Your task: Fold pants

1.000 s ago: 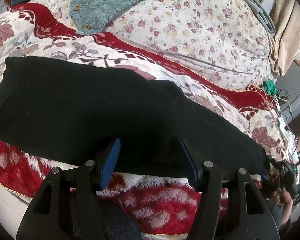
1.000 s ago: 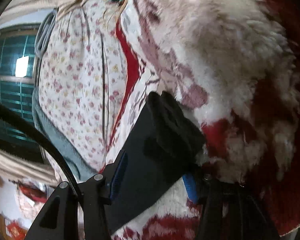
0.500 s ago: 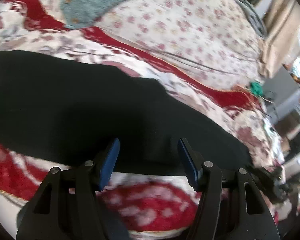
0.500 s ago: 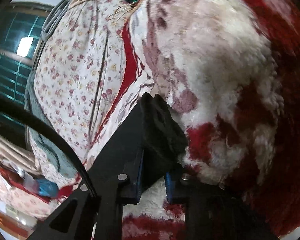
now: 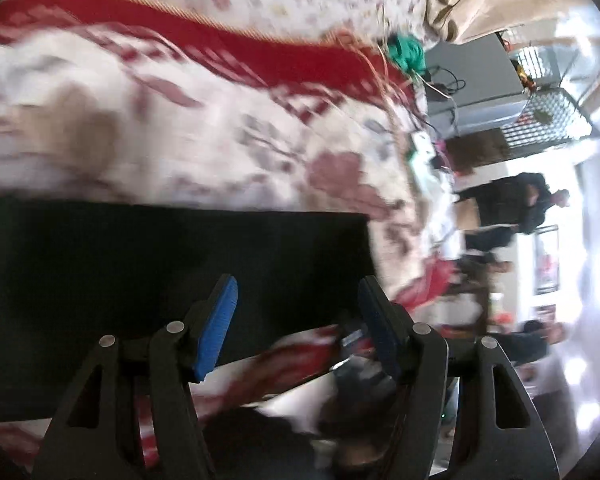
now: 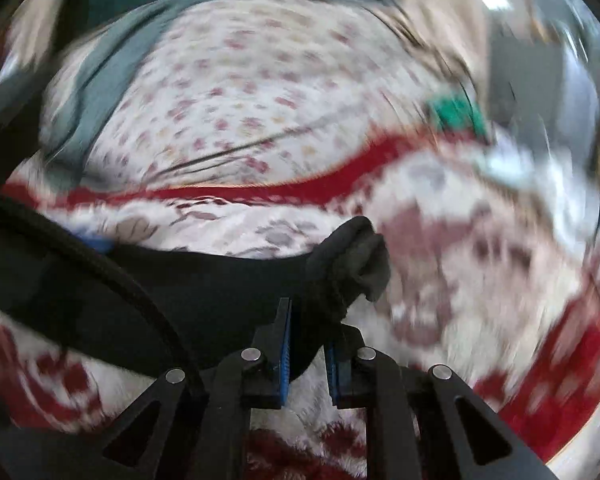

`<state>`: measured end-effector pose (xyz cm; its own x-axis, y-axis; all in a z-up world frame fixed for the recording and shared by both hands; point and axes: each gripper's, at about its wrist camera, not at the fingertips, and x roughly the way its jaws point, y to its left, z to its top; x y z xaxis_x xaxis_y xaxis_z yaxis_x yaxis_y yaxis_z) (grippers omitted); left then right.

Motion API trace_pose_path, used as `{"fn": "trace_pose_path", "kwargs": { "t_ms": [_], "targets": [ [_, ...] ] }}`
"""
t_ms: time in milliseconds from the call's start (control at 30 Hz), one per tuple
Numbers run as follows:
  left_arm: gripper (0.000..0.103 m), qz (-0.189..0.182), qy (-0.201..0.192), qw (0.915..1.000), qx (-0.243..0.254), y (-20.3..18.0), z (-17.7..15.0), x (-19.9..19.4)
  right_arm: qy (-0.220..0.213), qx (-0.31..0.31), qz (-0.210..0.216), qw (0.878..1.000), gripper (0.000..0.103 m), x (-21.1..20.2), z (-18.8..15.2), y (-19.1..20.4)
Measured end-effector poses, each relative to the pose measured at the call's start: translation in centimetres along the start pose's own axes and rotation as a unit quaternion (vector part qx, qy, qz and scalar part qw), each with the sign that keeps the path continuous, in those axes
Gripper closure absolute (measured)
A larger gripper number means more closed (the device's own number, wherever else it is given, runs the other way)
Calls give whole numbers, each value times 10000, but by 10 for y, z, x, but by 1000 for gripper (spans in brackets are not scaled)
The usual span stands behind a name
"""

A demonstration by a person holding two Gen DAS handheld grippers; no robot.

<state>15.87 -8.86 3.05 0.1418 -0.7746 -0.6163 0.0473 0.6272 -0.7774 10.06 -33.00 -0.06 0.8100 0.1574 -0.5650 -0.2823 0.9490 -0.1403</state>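
The black pants [image 5: 140, 260] lie flat in a long band across the red and white fleece blanket [image 5: 180, 140]. In the left wrist view my left gripper [image 5: 297, 282] hovers over the pants' right end. Its jaws are opening, the cloth lies beneath the blue pads and nothing is pinched. In the right wrist view my right gripper [image 6: 306, 320] is closing on the end of the pants [image 6: 220, 280]. The blue pads press on the cloth, and a bunched hem [image 6: 352, 252] sticks out past the fingertips. Both views are blurred by motion.
A floral quilt [image 6: 240, 92] covers the bed behind the blanket. A green bundle [image 5: 408, 52] and loose cables lie at the bed's far edge, beside a grey cabinet [image 5: 480, 80]. A person in dark clothes [image 5: 516, 208] stands beyond the bed. A black cable [image 6: 80, 248] crosses the right view.
My left gripper swung right along the pants to their end. My right gripper shut on the pants' end, rolled upright and rose a little with the cloth.
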Motion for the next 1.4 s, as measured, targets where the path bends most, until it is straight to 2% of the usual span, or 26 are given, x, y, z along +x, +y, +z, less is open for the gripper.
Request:
{"fn": "trace_pose_path", "kwargs": {
  "t_ms": [67, 133, 200, 300, 400, 567, 633, 700, 767, 800, 867, 1067, 1233, 1333, 1400],
  "targets": [
    [40, 15, 291, 9996, -15, -19, 13, 17, -163, -595, -101, 9980, 90, -3, 0, 18],
    [40, 96, 353, 9993, 128, -33, 17, 22, -293, -1024, -134, 9942, 90, -5, 2, 31],
    [40, 186, 527, 9978, 349, -47, 19, 27, -382, -1273, -137, 9910, 90, -5, 7, 40],
    [40, 430, 571, 9956, 601, -58, 21, 27, -479, -1625, -75, 9855, 90, -9, 12, 51],
    [40, 627, 499, 9936, 800, -61, 22, 22, -503, -1916, -2, 9802, 91, -12, 15, 63],
    [40, 1119, 662, 9864, 1003, -63, 20, 25, -589, -2564, 40, 9648, 91, -18, 15, 86],
    [40, 1349, 755, 9828, 1007, -58, 18, 28, -589, -2722, 46, 9604, 91, -21, 17, 94],
    [40, 1436, 657, 9835, 882, -50, 17, 24, -560, -2814, 43, 9580, 91, -25, 16, 103],
    [45, 1250, 292, 9876, 901, -45, 17, 10, -547, -2922, -4, 9548, 91, -28, 16, 111],
    [65, 1135, 198, 9889, 939, -44, 17, 5, -547, -2963, -9, 9535, 91, -29, 16, 113],
    [92, 1110, 298, 9859, 1214, -46, 15, -2, -551, -3034, -28, 9513, 91, -35, 16, 119],
    [93, 1175, 337, 9860, 1138, -21, 11, -23, -645, -3616, -244, 9298, 91, -48, 22, 155],
    [93, 914, 248, 9900, 1041, -2, 5, -49, -796, -4024, -237, 9117, 91, -56, 22, 185],
    [93, 664, 128, 9936, 905, 17, 1, -72, -937, -4392, -198, 8933, 91, -65, 16, 214],
    [93, 627, 51, 9945, 836, 30, -2, -87, -1011, -4594, -205, 8822, 91, -68, 13, 231]
  ]
}}
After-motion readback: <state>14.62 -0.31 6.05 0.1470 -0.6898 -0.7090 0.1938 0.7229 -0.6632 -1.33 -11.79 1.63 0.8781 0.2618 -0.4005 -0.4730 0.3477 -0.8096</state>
